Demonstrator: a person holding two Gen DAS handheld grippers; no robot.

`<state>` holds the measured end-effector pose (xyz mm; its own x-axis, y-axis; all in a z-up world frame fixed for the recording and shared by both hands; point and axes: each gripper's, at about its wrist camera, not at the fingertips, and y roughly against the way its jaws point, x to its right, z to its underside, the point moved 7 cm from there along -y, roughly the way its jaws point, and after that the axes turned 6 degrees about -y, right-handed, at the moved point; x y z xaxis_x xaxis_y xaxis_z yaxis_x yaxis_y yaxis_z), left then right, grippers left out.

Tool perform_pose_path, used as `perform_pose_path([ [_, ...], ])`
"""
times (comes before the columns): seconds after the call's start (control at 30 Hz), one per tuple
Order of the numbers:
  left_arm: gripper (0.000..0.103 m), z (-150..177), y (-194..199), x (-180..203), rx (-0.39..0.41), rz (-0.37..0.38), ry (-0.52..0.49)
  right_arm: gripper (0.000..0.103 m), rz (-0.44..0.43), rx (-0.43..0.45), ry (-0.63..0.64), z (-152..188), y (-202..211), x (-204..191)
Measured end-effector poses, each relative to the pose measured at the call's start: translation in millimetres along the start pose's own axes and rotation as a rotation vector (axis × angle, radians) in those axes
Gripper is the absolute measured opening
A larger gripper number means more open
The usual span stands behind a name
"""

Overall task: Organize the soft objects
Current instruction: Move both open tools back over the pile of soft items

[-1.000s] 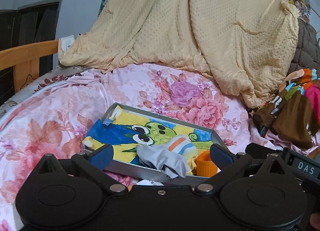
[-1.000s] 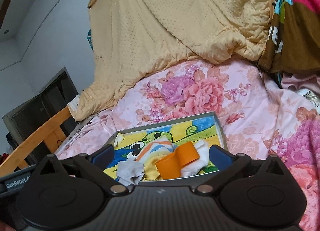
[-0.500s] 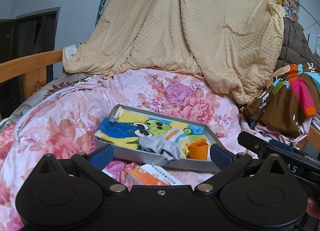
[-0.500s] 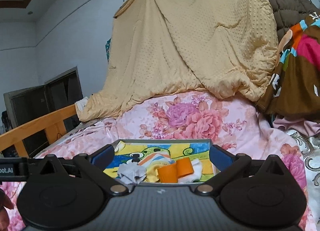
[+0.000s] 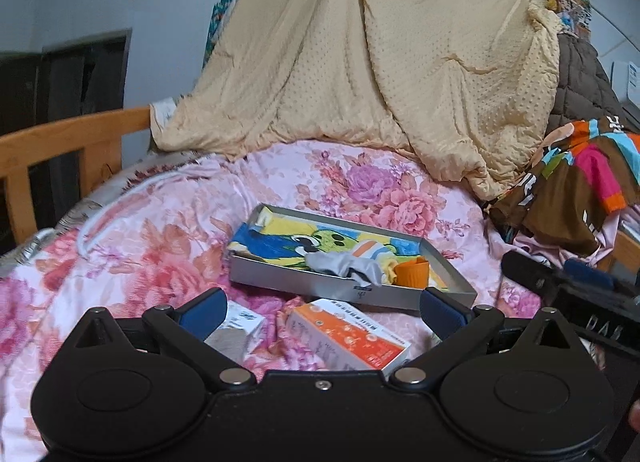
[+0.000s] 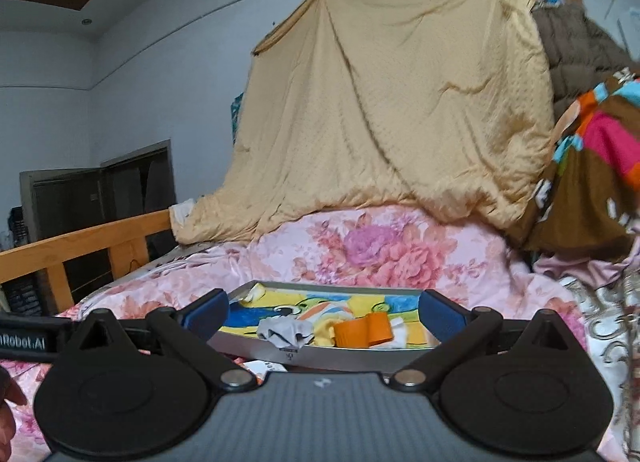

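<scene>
A shallow grey tray (image 5: pixel 304 282) with a cartoon frog picture lies on the floral bed. In it lie a crumpled grey sock (image 5: pixel 346 266), a striped sock (image 5: pixel 370 250) and an orange piece (image 5: pixel 412 272). The tray (image 6: pixel 320 356) shows in the right wrist view with the grey sock (image 6: pixel 286 332) and orange piece (image 6: pixel 364 330). My left gripper (image 5: pixel 322 308) is open and empty, held back from the tray's near edge. My right gripper (image 6: pixel 324 310) is open and empty, level with the tray's near edge.
An orange-and-white box (image 5: pixel 348 336) and a small white box (image 5: pixel 240 328) lie on the bed in front of the tray. A tan quilt (image 5: pixel 380 62) hangs behind. Colourful clothes (image 5: pixel 572 182) pile at the right. A wooden bed rail (image 5: pixel 60 150) runs along the left.
Both grippers have pulled back and tilted up from the tray. The tray looks smaller and two boxes have come into the left view. Both stay open and empty.
</scene>
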<state>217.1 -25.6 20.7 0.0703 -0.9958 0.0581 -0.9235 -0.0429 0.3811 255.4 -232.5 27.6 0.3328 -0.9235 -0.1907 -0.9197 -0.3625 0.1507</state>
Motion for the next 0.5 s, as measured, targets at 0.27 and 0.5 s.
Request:
perform_pose_path([
  [0.27, 0.102, 22.8, 14.2, -16.0, -0.071, 0.032, 0.013, 0.103, -0.029, -0.065, 0.007, 17.2, 30.2, -11.2],
  [0.5, 0.102, 44.7, 25.6, -24.8, -0.112, 0.076, -0.078, 0.103, -0.011, -0.164, -0.063, 38.0, 48.9, -10.0],
])
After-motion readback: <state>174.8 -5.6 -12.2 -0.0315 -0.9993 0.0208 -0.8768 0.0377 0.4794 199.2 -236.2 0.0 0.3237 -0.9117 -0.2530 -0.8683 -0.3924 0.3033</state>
